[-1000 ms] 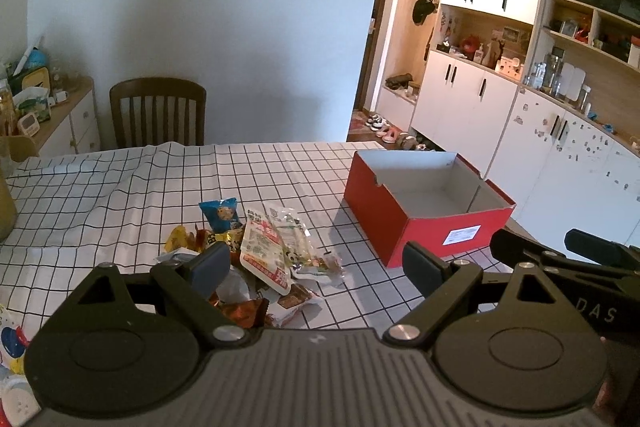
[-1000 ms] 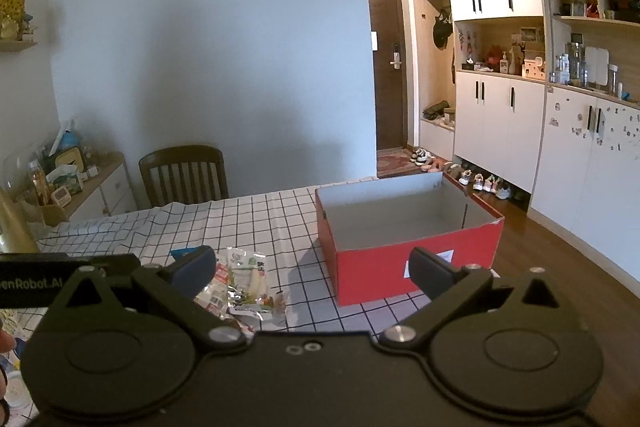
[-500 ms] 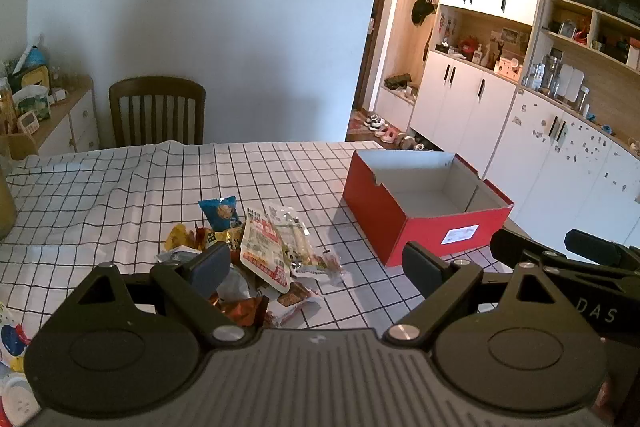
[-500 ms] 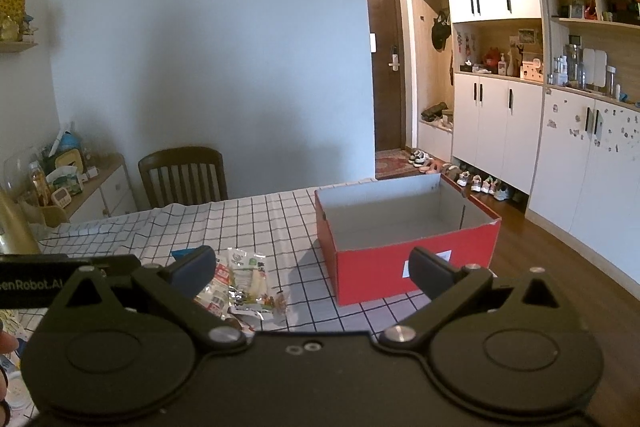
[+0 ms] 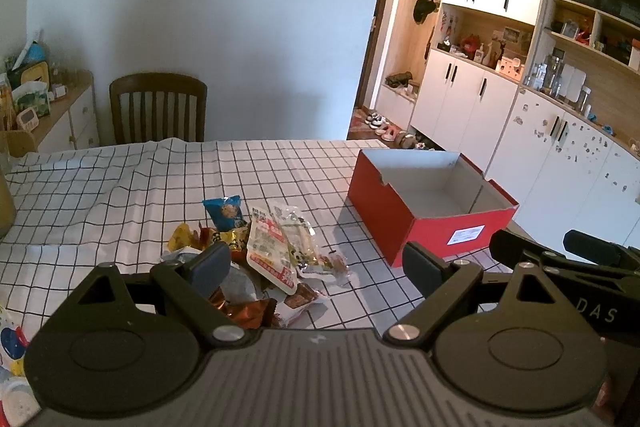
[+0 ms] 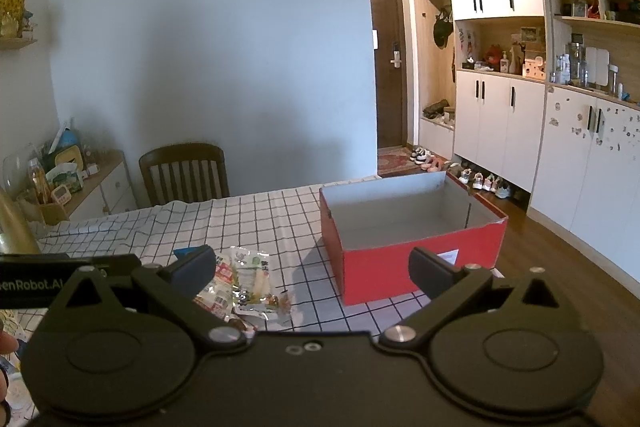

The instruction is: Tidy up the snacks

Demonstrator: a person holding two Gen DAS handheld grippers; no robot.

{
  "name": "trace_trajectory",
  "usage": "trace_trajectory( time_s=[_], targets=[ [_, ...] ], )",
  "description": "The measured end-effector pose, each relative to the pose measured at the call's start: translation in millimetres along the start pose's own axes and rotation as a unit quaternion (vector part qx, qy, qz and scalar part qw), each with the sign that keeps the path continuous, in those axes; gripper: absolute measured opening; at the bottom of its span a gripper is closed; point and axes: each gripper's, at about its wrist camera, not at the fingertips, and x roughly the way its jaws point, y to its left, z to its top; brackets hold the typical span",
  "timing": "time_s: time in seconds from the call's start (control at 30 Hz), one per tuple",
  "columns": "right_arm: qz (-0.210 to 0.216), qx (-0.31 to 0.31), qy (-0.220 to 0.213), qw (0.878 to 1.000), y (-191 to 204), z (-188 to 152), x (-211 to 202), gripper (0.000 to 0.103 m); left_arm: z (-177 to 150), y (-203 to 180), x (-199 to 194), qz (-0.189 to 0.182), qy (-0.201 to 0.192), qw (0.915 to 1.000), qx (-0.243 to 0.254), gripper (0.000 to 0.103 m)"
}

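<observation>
Red box (image 5: 430, 227) long axis runs away toward cabinets, snacks (image 5: 268, 251) beside.

The left gripper (image 5: 314, 261) is matte black plastic with a ribbed grey housing at the near edge. Two round discs flank that housing, and from each an angular link arm with a triangular cut-out runs forward. A silver screw head marks each pivot. Its fingers (image 5: 210, 263) end in dark blue-grey rectangular pads. The right gripper (image 6: 312, 267) has the same build, but a smooth black housing with two small screws at its centre. White letters reading "DAS" show on its side in the left wrist view.
</observation>
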Motion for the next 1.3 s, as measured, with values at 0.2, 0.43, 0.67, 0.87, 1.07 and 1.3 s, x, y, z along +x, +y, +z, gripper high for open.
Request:
trace_trajectory(
  time_s=[0.2, 0.43, 0.67, 0.87, 1.07, 1.3],
  targets=[
    [0.019, -0.01, 0.033, 0.999, 6.8, 2.0, 21.7, 0.103, -1.5, 18.6, 19.7, 0.01, 0.032, 0.9992, -0.021, 0.093],
    [0.04, -0.021, 0.077, 0.996, 6.9, -0.3, 61.3, 0.102, -10.9, 46.5, 55.1, 0.032, 0.086, 0.9937, -0.064, 0.093],
    [0.068, -0.029, 0.117, 0.99, 4.2, -4.4, 104.8, 0.099, -20.7, 65.6, 82.9, 0.041, 0.121, 0.9885, -0.081, 0.093],
    [0.099, -0.053, 0.17, 0.979, 1.2, -16.2, 146.0, 0.097, -37.3, 68.7, 114.0, 0.047, 0.154, 0.9854, -0.055, 0.093],
    [0.135, -0.071, 0.229, 0.961, 1.9, -31.0, 180.7, 0.088, -60.9, 75.2, 145.3, 0.057, 0.193, 0.9792, -0.023, 0.093],
    [0.152, -0.081, 0.246, 0.954, 10.0, -40.8, 208.8, 0.083, -66.8, 77.3, 158.3, 0.064, 0.2, 0.9776, 0.006, 0.093]
  ],
)
